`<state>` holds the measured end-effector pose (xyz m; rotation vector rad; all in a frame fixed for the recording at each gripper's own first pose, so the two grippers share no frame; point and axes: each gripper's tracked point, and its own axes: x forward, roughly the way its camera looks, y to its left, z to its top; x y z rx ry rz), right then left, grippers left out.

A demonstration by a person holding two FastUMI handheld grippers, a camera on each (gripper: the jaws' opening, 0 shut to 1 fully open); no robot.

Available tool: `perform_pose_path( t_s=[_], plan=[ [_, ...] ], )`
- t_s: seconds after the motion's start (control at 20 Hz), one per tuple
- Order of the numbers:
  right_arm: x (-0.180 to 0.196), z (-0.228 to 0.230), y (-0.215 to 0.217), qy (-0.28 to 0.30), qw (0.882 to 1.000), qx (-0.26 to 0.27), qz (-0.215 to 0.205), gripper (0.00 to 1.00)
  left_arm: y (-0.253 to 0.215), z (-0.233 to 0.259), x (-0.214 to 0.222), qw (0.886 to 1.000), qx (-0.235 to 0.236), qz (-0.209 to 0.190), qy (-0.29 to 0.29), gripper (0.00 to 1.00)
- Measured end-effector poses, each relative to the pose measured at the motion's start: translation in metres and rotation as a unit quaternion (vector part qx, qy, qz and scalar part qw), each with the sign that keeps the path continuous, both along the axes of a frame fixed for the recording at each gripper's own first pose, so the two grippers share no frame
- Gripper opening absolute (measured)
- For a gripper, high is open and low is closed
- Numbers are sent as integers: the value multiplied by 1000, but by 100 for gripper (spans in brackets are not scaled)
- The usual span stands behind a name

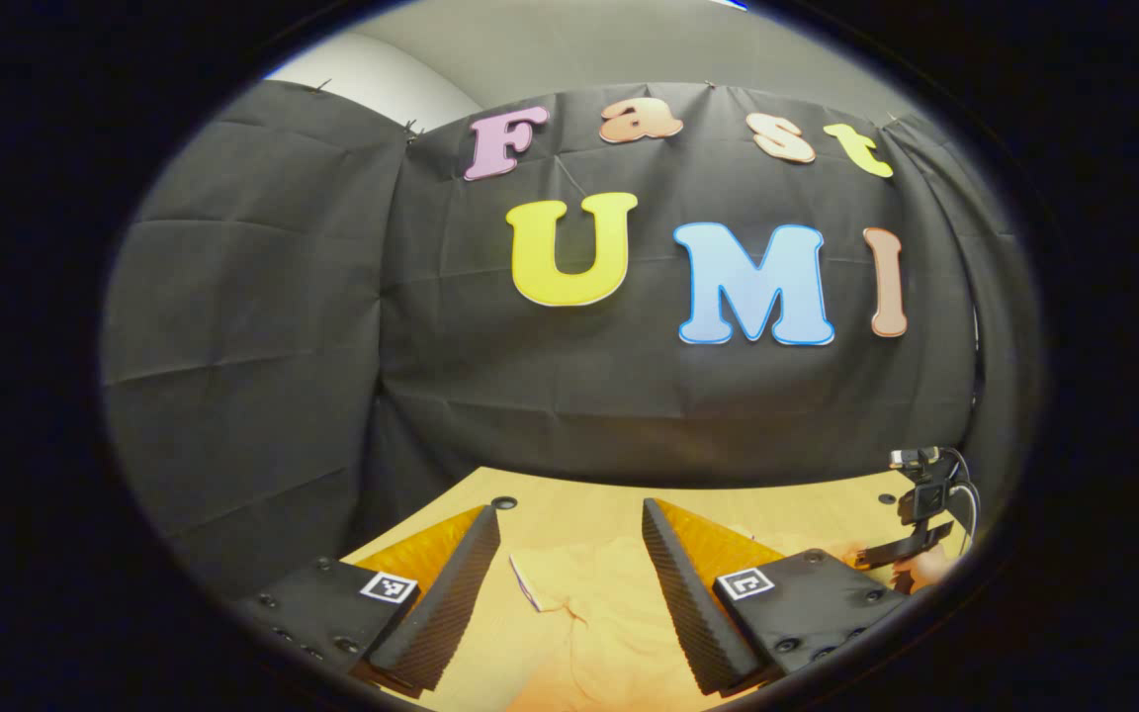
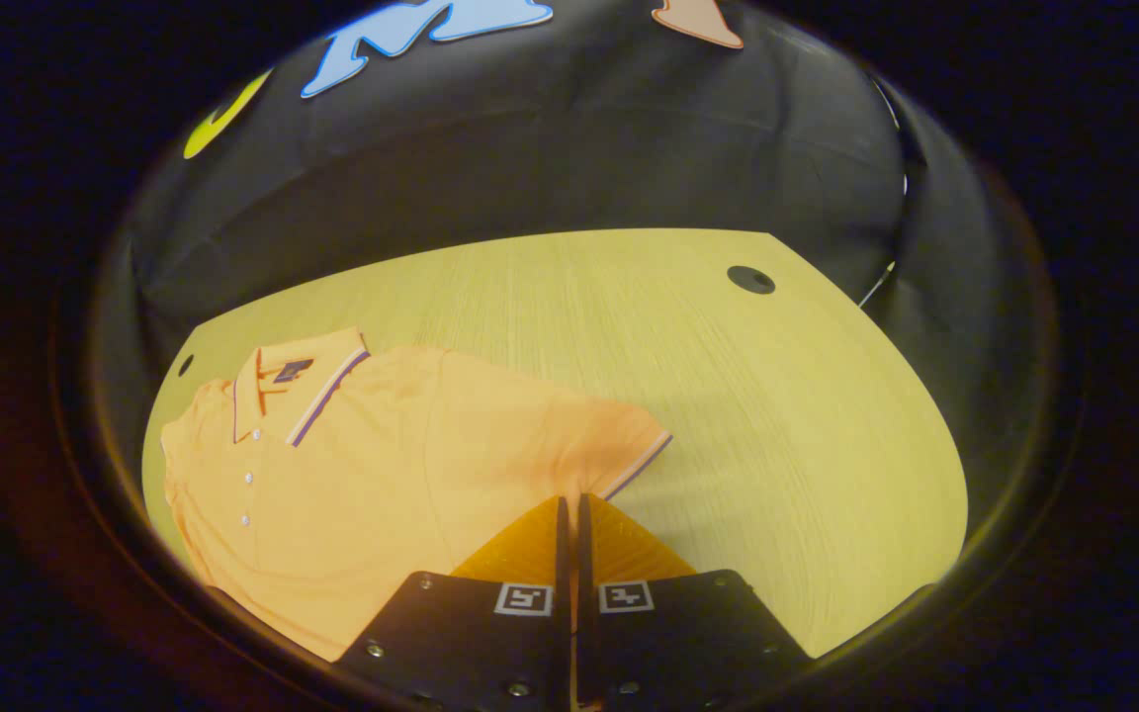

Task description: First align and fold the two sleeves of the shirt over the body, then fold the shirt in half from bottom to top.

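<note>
Table (image 2: 728,415), pale wood grain, carries everything you see in the right gripper view; its bare surface stretches to the right and far side, with a round dark grommet hole (image 2: 750,280) near its far right corner. Black cloth wall (image 2: 569,158) rises behind the table on all sides.

Shirt (image 2: 372,475), an orange polo, lies flat and face up on the left part of the table as your right gripper view shows it. Its collar (image 2: 303,386), edged with a striped trim, points toward the far left, a row of small buttons runs down the placket, and one short sleeve (image 2: 619,445) with a striped cuff spreads out toward the middle of the table.

Right gripper (image 2: 570,509) hangs at the near edge of that sleeve with its fingers pressed almost together; only a thin slit separates them, and you cannot tell whether any cloth is pinched there.

Left gripper (image 1: 569,534), in the left gripper view, is spread wide, its two fingers well apart above the orange fabric (image 1: 609,613), which lies between them on the table without being held.

Small camera mount (image 1: 925,494) with cables stands at the right edge of the left gripper view, beside the table's far corner.
</note>
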<state>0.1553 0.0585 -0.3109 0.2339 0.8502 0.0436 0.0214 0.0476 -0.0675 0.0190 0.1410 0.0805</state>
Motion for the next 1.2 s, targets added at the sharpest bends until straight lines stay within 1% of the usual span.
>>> perform_pose_path(
  t_s=[0.1,0.3,0.55,0.6,0.65,0.8,0.95,1.15,1.2],
  plan=[
    [3,13,-2,-18,1000,-10,7,3,2,0,-2,1000,-3,6,0,93],
    [8,46,5,-62,997,-31,35,3,0,-6,-5,1000,-15,13,4,93],
    [8,76,37,-103,992,-23,76,2,-7,-7,-6,1000,-15,14,2,93],
    [7,80,44,-108,990,-24,85,2,-7,-7,-6,1000,-15,14,3,95],
    [7,83,51,-113,989,-28,95,2,-7,-7,-7,1000,-16,14,3,93],
    [2,82,70,-113,985,-33,125,3,-4,-9,-10,1000,-17,20,3,93],
    [-6,77,94,-101,982,-12,157,2,1,-12,-13,999,-13,29,4,92],
    [-7,70,106,-96,980,-16,176,3,5,-17,-16,999,-15,36,8,93],
    [-9,69,111,-92,979,-14,181,6,6,-19,-16,999,-17,37,10,93]
  ],
)
